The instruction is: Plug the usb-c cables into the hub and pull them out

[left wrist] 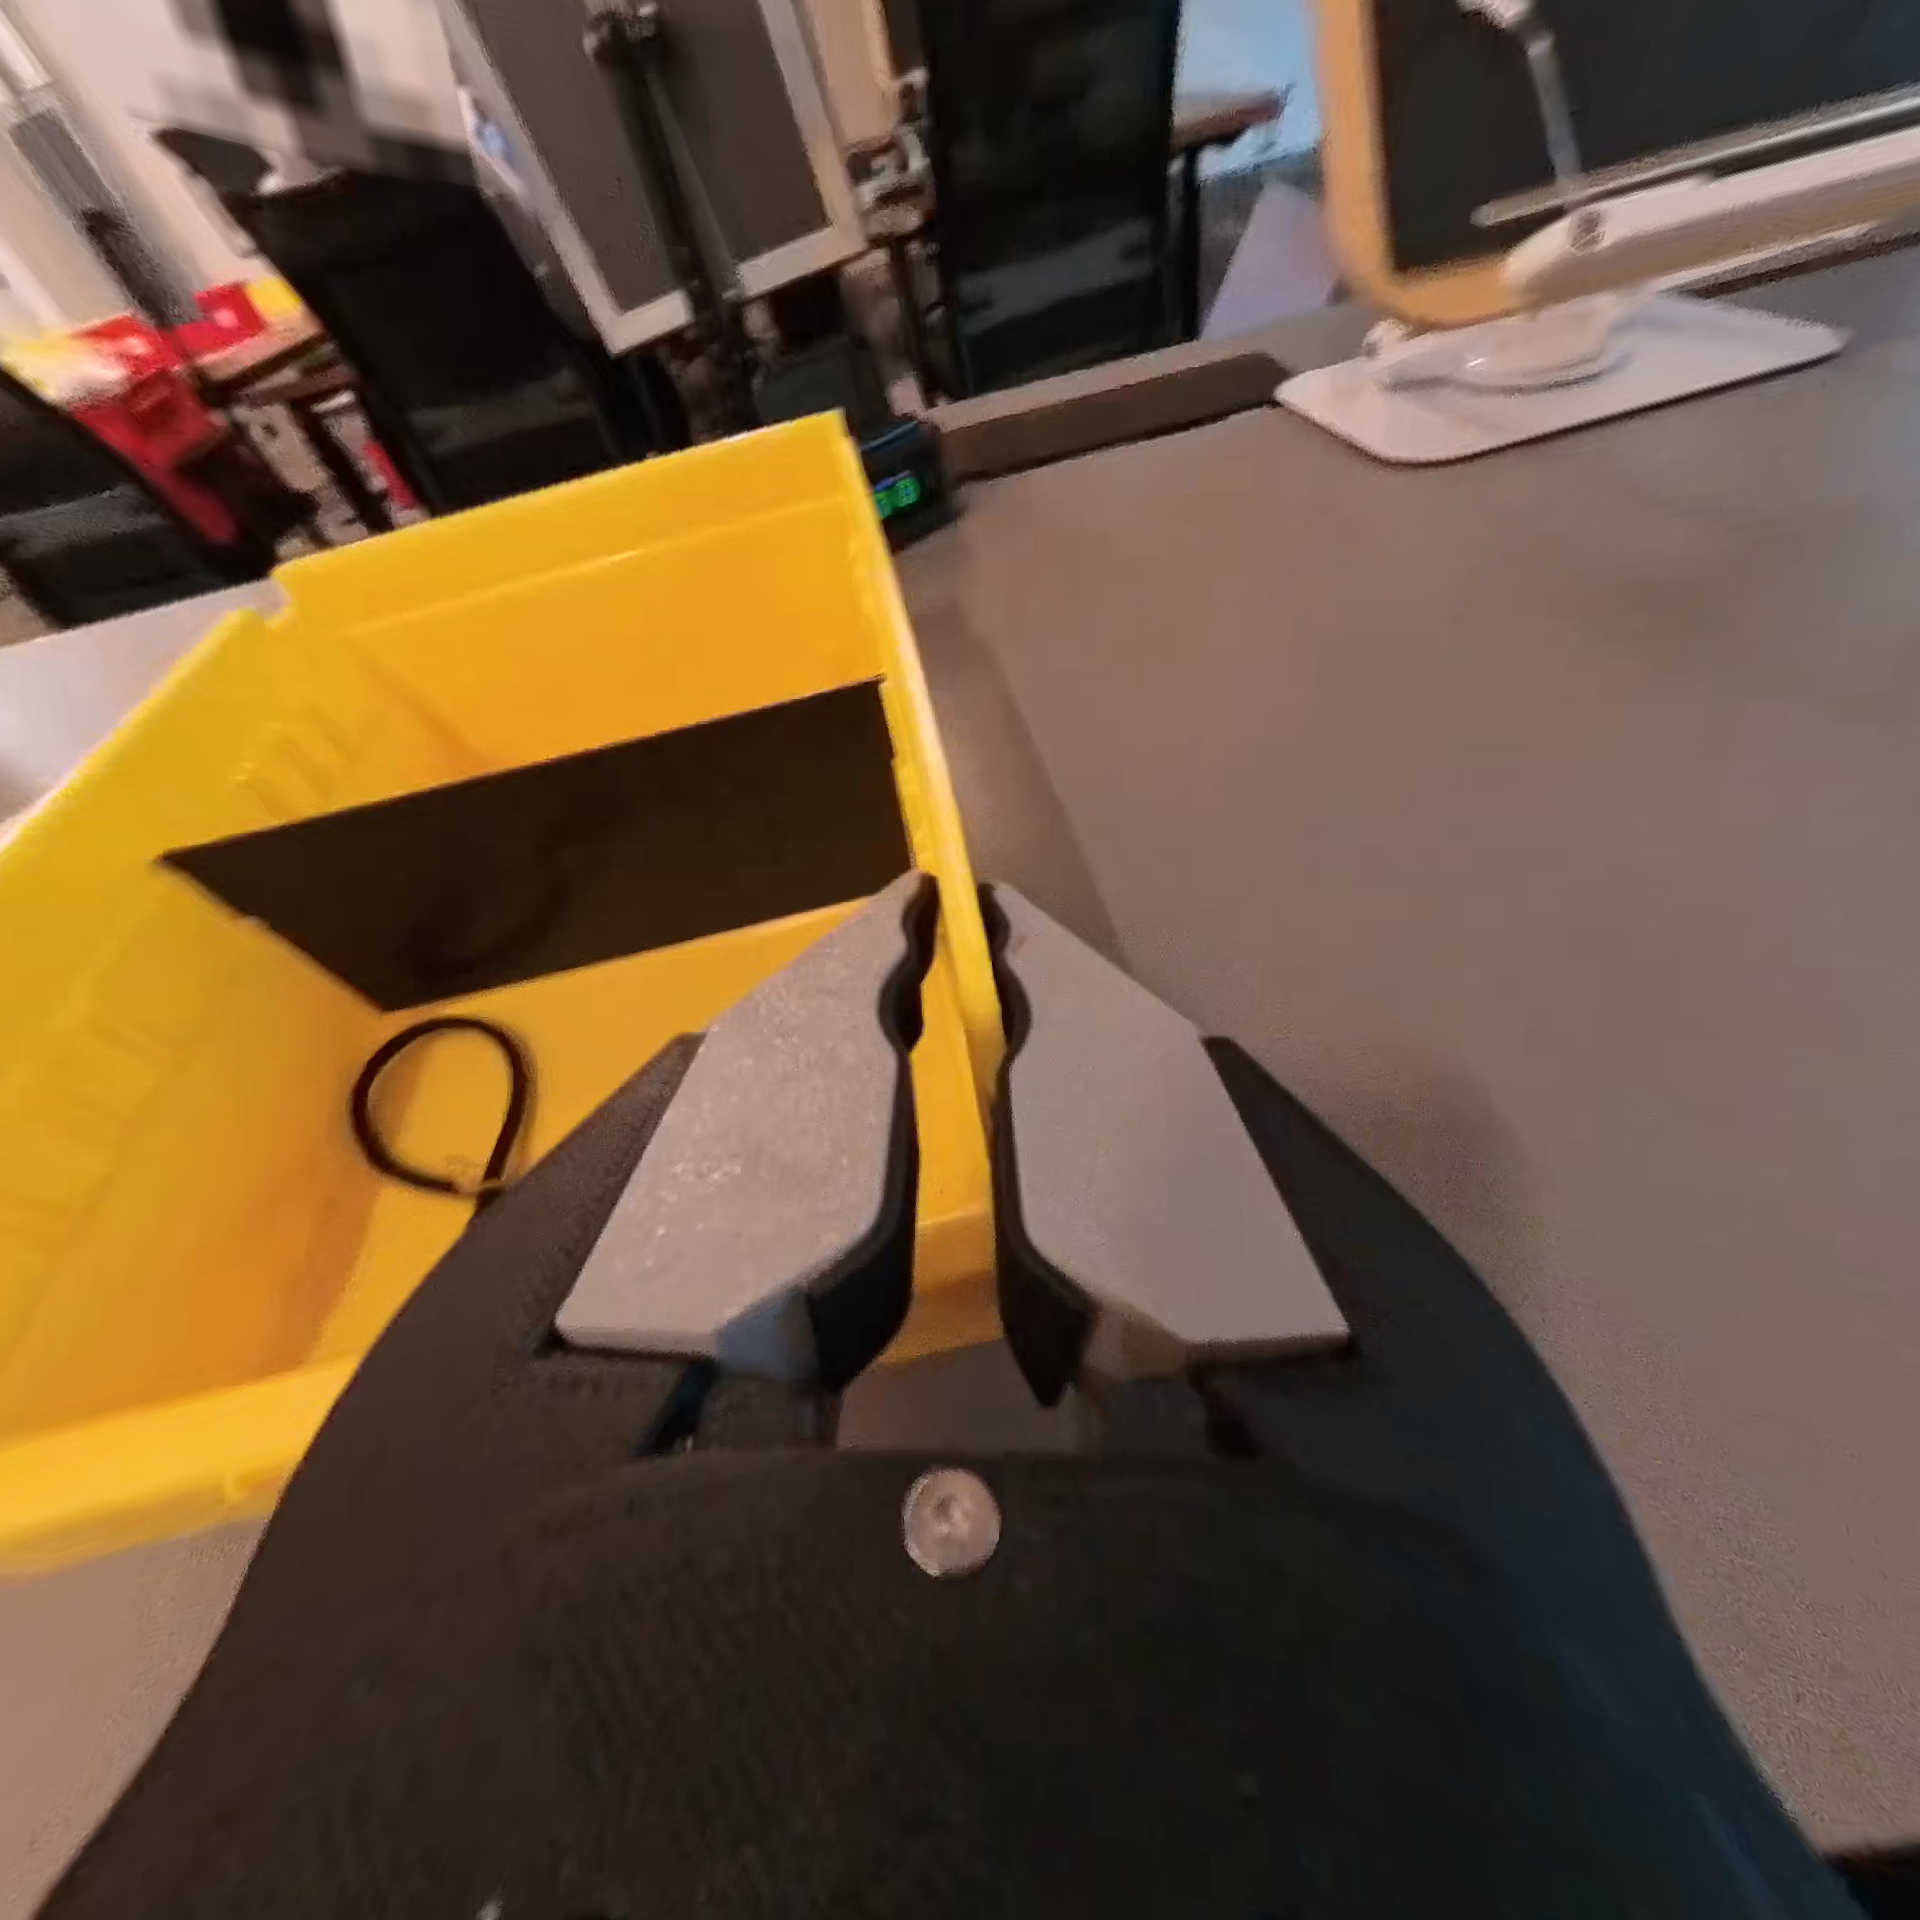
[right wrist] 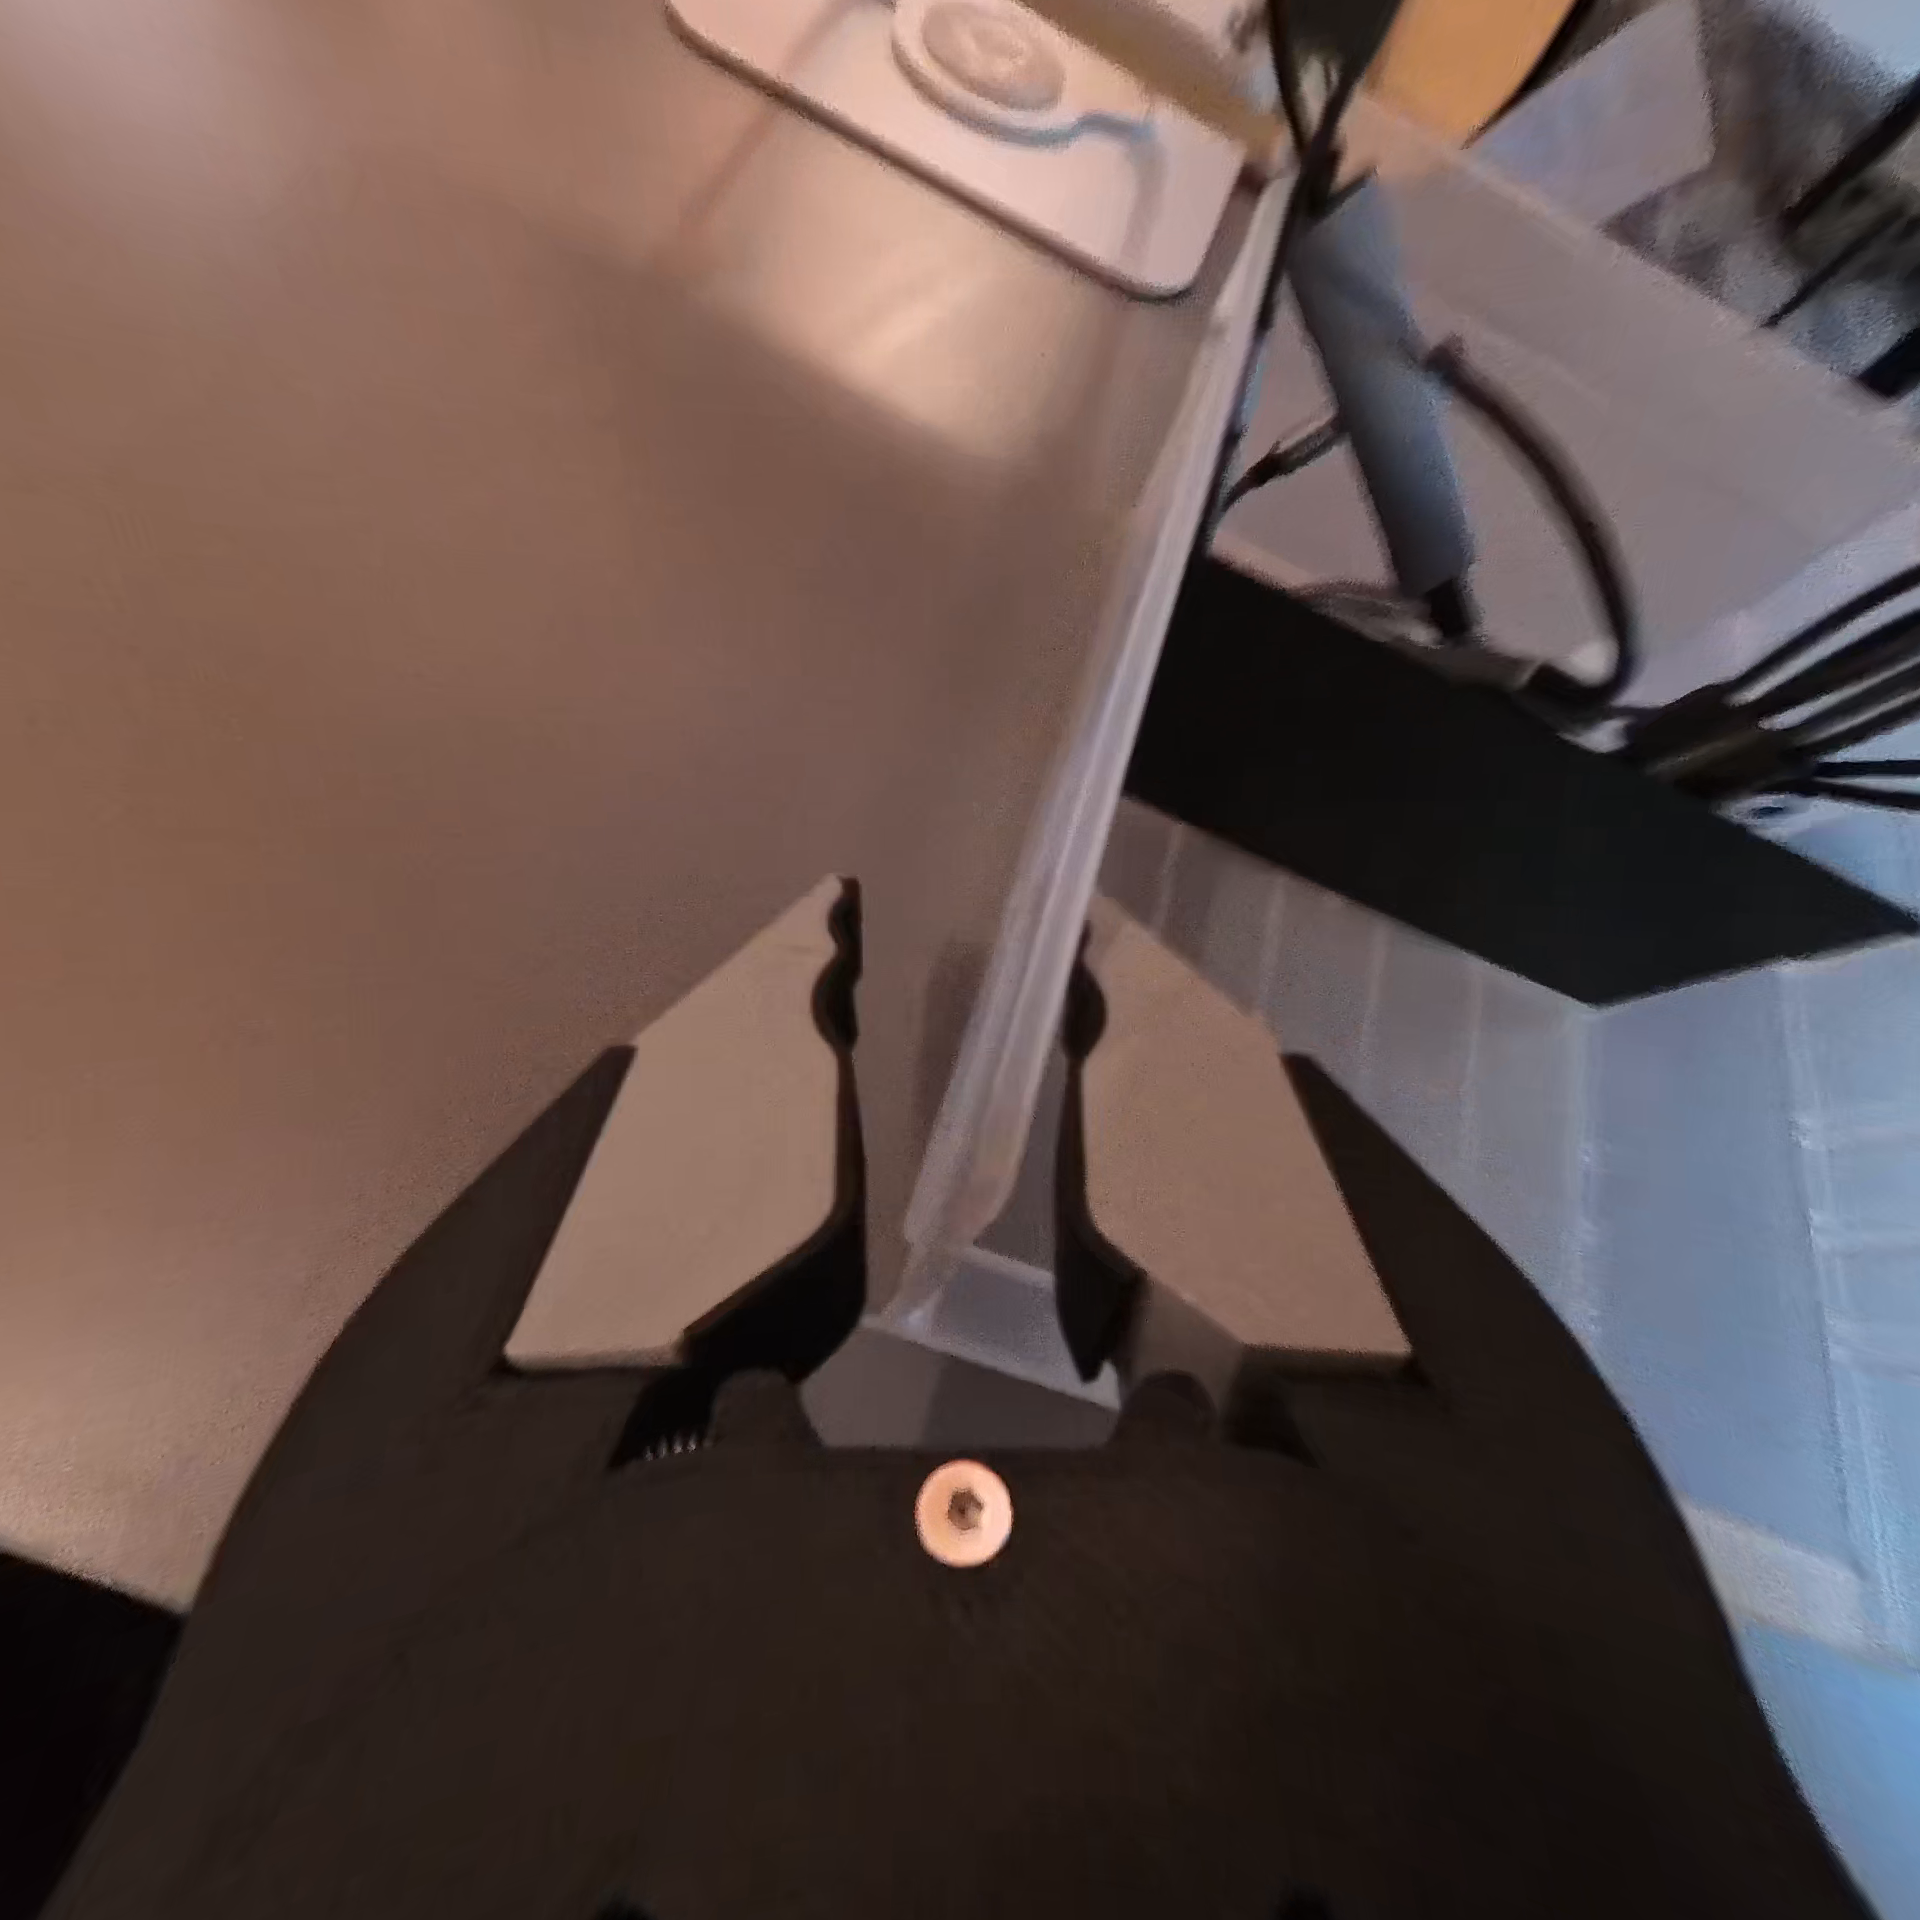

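In the left wrist view a thin black cable (left wrist: 436, 1112) lies in a loop on the floor of a yellow bin (left wrist: 156, 935), in front of a black divider (left wrist: 582, 842). My left gripper (left wrist: 956, 904) hovers over the bin's right wall; its jaws stand a narrow gap apart with nothing between them. My right gripper (right wrist: 966, 914) is open and empty, held over the grey table's right edge (right wrist: 1101, 831), which runs between its fingers. No hub shows in either view. Both views are motion-blurred.
A small black device with a green display (left wrist: 909, 488) stands behind the bin. A white monitor stand base (left wrist: 1558, 384) sits at the table's back right, also seen in the right wrist view (right wrist: 966, 135). Black cables (right wrist: 1766, 727) hang beyond the table edge. Chairs and red crates stand behind.
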